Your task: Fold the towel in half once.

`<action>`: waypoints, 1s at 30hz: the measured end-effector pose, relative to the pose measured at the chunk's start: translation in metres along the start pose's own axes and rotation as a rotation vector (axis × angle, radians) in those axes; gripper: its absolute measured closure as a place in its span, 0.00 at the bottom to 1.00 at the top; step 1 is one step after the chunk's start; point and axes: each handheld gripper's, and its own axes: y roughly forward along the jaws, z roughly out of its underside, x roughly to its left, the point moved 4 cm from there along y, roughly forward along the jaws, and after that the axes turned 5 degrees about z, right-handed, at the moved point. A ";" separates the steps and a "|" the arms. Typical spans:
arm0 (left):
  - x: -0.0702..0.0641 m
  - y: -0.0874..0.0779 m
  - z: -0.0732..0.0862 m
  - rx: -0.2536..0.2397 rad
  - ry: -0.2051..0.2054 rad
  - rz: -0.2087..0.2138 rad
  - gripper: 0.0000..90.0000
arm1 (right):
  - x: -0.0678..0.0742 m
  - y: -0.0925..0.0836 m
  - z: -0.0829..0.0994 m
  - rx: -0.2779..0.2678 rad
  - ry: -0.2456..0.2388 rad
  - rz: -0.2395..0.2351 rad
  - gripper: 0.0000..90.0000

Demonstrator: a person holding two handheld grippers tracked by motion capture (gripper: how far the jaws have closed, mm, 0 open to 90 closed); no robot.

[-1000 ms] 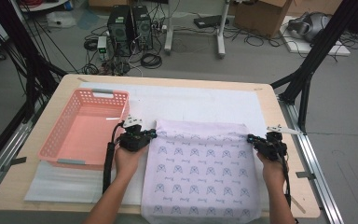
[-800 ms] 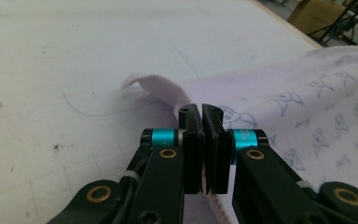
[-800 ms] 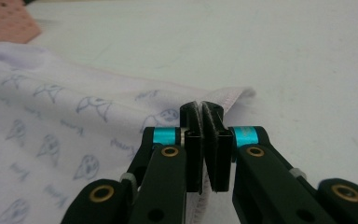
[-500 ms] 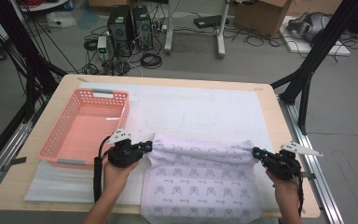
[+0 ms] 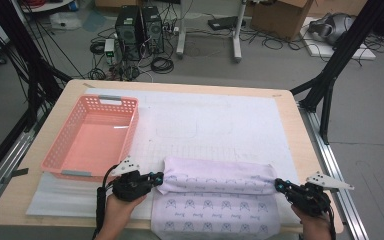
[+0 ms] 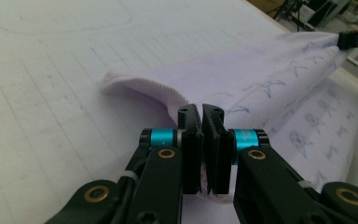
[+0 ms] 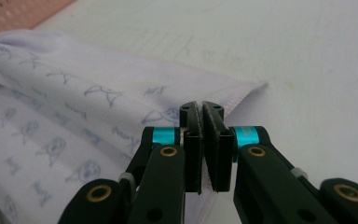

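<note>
A pale lilac cloth (image 5: 215,205) with a blue printed pattern lies at the table's near edge, its far edge rolled back over itself into a fold (image 5: 215,180). My left gripper (image 5: 159,177) is shut on the fold's left corner. In the left gripper view the jaws (image 6: 201,112) pinch the cloth (image 6: 270,79), and they have just been opening slightly with the cloth still between them. My right gripper (image 5: 278,185) is shut on the right corner. The right gripper view shows the hemmed corner (image 7: 74,93) clamped between its jaws (image 7: 201,108).
An empty pink plastic basket (image 5: 55,157) stands at the left on the white mat (image 5: 205,120) that covers the wooden table (image 5: 300,130). Black frame legs, computers and cables are on the floor beyond the table.
Both hands have pulled toward the near edge of the table, carrying the cloth's far edge back over the rest. The cloth went from spread flat to folded over.
</note>
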 end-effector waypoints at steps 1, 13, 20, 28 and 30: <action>0.000 0.001 0.002 0.009 -0.008 -0.005 0.89 | 0.000 0.001 0.003 0.016 -0.001 -0.001 0.96; 0.032 0.034 -0.021 0.054 -0.118 -0.043 0.47 | -0.009 0.033 -0.015 0.104 0.055 0.092 0.52; 0.029 0.052 -0.015 0.129 -0.041 -0.124 0.92 | -0.017 0.062 -0.014 0.169 0.012 0.132 0.93; 0.016 0.017 -0.028 -0.045 -0.056 -0.051 0.95 | -0.010 0.026 -0.019 0.043 -0.009 0.116 0.96; 0.010 0.007 -0.029 -0.072 -0.058 -0.019 0.96 | -0.006 0.014 -0.018 0.018 -0.011 0.107 0.96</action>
